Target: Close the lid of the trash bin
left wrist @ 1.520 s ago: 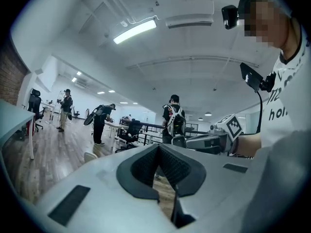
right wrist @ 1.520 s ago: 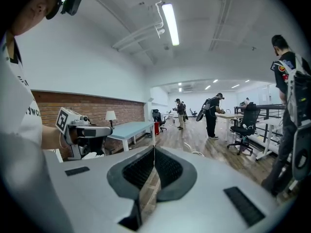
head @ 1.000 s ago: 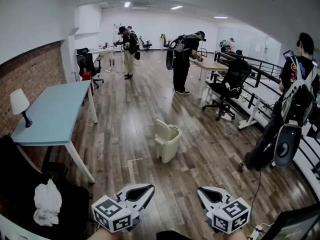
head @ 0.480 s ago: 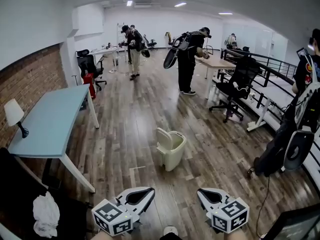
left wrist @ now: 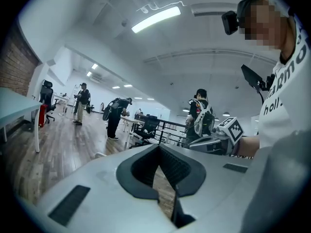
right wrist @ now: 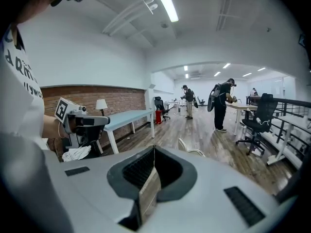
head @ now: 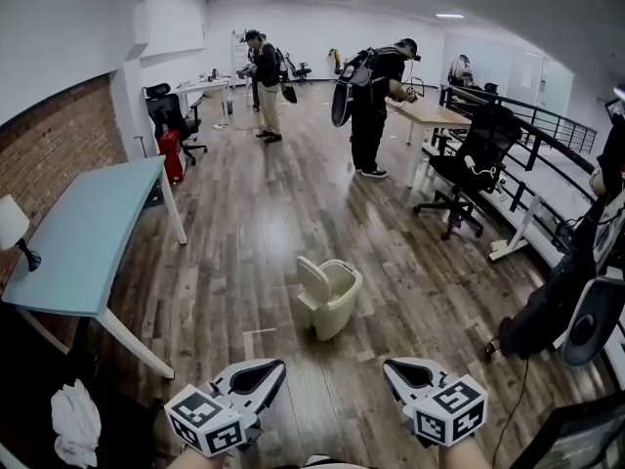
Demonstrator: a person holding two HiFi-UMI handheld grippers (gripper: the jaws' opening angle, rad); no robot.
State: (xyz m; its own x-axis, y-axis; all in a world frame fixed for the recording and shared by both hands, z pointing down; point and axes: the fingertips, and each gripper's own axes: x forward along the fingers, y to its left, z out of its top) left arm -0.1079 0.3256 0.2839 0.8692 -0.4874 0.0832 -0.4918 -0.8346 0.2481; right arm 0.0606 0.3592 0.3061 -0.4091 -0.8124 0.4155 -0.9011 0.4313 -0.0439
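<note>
Since a second ago the head view has advanced across the room: the light-blue table (head: pixel 88 237) and its lamp (head: pixel 12 225) have slid toward the left edge, and the trash bin (head: pixel 332 301) now appears slightly lower in the frame, closer to both grippers. The cream bin stands on the wooden floor (head: pixel 244 223), right of the table and well apart from it. Its lid (head: pixel 312 279) is raised upright at the bin's left rear edge and the mouth is open. The left gripper (head: pixel 277 365) is held low at the bottom of the head view, short of the bin and not touching it. In its own view its fingers (left wrist: pixel 141 166) are pressed together at the tips, with only floor showing through the gap behind them. The right gripper (head: pixel 391 367) is level with it, to the right, also clear of the bin. Its fingers (right wrist: pixel 167 171) likewise meet at the tips and hold nothing, and the bin's rim shows just past them. A white cloth (head: pixel 76 420) lies at lower left, near the brick wall (head: pixel 49 149). A black office chair (head: pixel 479 159) stands at the right of the room.
</note>
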